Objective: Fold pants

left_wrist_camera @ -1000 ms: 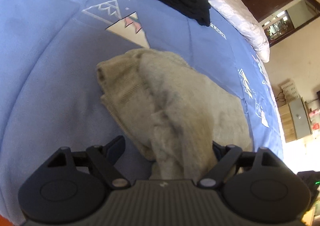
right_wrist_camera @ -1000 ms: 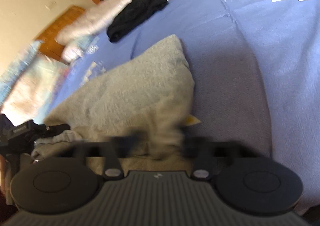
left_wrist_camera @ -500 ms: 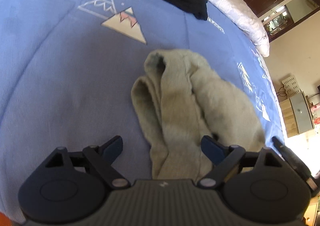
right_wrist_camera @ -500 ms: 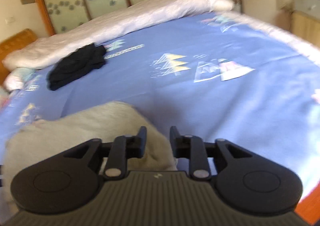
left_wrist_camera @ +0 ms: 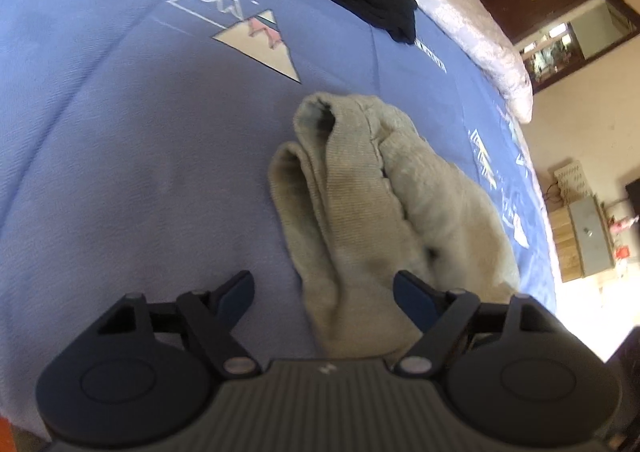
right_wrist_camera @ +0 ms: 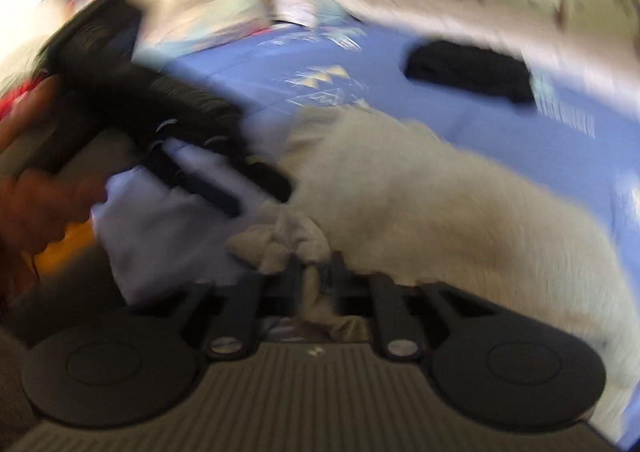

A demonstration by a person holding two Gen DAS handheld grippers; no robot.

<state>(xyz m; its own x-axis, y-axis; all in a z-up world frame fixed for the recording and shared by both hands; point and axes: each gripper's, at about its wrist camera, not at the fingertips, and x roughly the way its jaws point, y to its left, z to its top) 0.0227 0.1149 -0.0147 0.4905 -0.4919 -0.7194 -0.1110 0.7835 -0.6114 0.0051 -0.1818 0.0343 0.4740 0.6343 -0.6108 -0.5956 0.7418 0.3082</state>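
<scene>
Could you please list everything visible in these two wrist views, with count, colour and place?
pants: one pair, beige-grey, bunched in the middle of the bedsheet
bedsheet: one, blue with mountain prints, covering the bed
dark garment: one, black, folded at the far side of the sheet
quilt: one, pale, rolled along the far edge
cabinet: one, wood and grey, by the wall; details blurred
left gripper: one, black, jaws wide and closing, astride the pants, pads not pressing
right gripper: one, black, closing with a bit of the pants' cloth between its jaws
hand: one, holding the left gripper's handle
</scene>
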